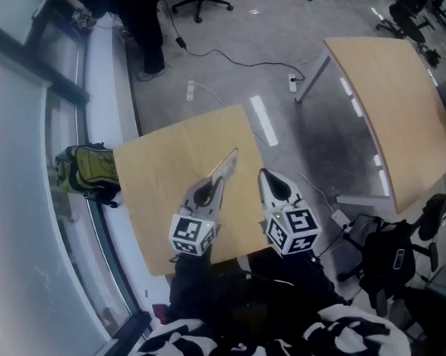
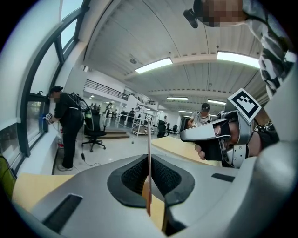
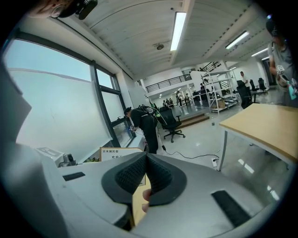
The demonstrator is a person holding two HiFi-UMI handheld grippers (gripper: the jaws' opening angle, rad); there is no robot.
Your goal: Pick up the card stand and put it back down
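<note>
The card stand point(image 1: 226, 164) is a thin clear sheet with a paper card inside, and it hangs tilted over the small wooden table point(image 1: 155, 186). My left gripper point(image 1: 214, 183) is shut on its near end. In the left gripper view the card stand point(image 2: 149, 139) shows edge-on as a thin upright line clamped between the black pads point(image 2: 132, 174). My right gripper point(image 1: 265, 174) floats just to the right of it, shut with nothing in it. In the right gripper view the card stand's point(image 3: 115, 154) printed face shows at the left, behind the closed jaws.
A second, larger wooden table point(image 1: 401, 115) stands at the right across a grey floor with a cable and power strip point(image 1: 292, 81). A green backpack point(image 1: 89, 171) lies by the window sill at the left. A black bag point(image 1: 392, 260) sits at lower right. A person point(image 2: 67, 125) stands by the window.
</note>
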